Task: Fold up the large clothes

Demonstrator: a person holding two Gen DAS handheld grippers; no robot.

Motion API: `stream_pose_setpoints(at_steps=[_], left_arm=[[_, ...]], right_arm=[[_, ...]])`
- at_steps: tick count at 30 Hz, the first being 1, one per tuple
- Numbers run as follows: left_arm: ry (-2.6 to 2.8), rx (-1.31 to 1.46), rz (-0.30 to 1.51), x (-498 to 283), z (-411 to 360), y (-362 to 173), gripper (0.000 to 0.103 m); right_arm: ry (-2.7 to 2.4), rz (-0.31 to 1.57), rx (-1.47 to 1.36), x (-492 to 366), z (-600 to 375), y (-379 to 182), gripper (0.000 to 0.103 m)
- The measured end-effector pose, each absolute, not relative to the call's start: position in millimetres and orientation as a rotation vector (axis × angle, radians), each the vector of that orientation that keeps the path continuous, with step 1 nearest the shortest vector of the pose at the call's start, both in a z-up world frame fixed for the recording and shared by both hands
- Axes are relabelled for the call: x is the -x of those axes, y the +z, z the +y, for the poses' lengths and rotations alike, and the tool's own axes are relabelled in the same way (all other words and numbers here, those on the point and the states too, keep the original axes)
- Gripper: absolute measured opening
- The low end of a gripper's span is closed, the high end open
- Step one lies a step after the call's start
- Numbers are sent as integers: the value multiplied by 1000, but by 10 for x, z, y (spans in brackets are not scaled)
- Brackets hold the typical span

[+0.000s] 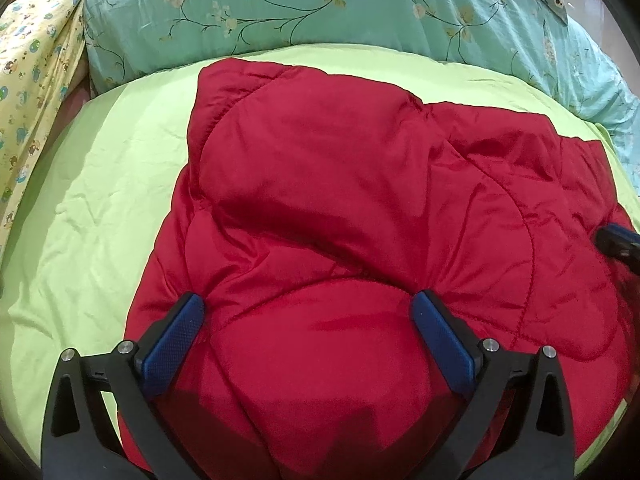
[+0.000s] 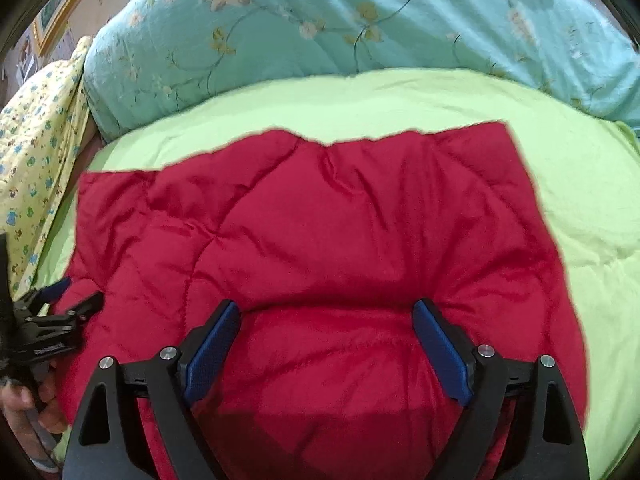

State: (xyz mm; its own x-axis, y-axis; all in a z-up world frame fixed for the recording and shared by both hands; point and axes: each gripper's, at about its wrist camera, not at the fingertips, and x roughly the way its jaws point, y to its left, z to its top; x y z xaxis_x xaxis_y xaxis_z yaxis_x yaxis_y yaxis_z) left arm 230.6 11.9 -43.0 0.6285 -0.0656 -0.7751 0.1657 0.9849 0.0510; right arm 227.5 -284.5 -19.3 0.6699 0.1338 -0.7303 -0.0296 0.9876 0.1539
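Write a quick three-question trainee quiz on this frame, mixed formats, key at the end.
1. True or false: the red quilted garment lies on a blue sheet.
2. What stands behind the light green sheet? A) a wooden chair B) teal floral bedding C) a laundry basket
3. Fill in: the jaws of the left gripper and the right gripper both stand ____ over the garment.

Key:
1. False; the sheet under it is light green.
2. B
3. open; a puffy bulge of red fabric sits between each pair of blue pads, and neither pair is clamped on it.
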Motion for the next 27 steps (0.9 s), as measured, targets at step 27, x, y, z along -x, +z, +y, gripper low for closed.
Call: stream_pose_setpoints(at_steps=[27], left_arm=[[-180, -160, 906, -1725, 35, -393, 103]], right_arm=[[132, 800, -95, -1748, -2744, -197, 93]])
